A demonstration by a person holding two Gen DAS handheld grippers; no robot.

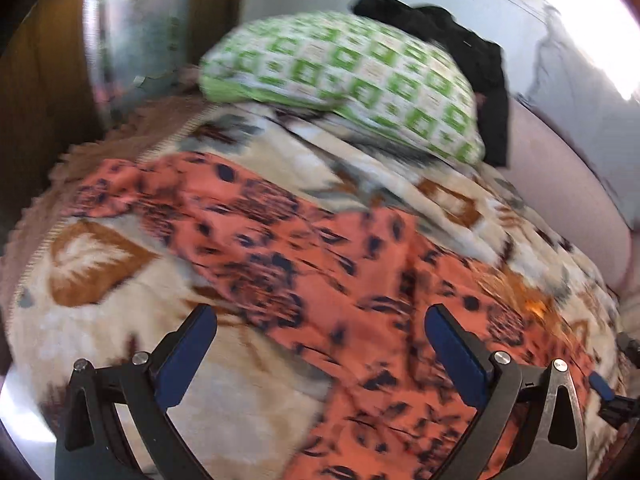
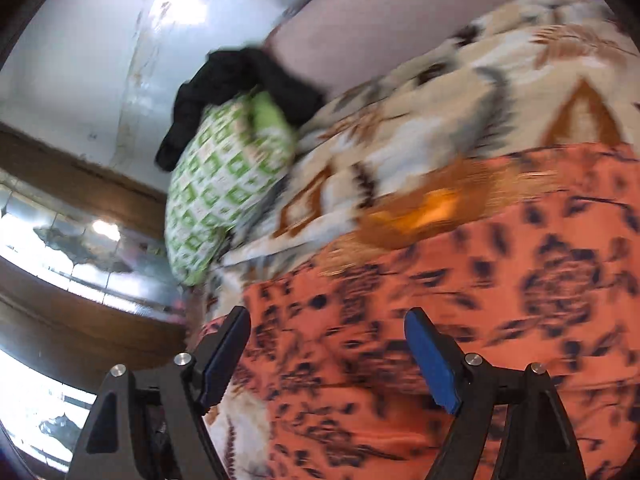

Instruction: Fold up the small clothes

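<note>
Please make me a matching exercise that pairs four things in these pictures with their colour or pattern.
Things:
1. garment
2. pillow
3. blanket
4. clothes by the wall

Looks:
a. black
b. white with green squares
c. orange with dark blotches
d. cream with brown and grey motifs

Pairs: 1-c, 2-b, 3-d, 4-a

The garment lies spread on the blanket; both tongs, left and right, are open above it.
</note>
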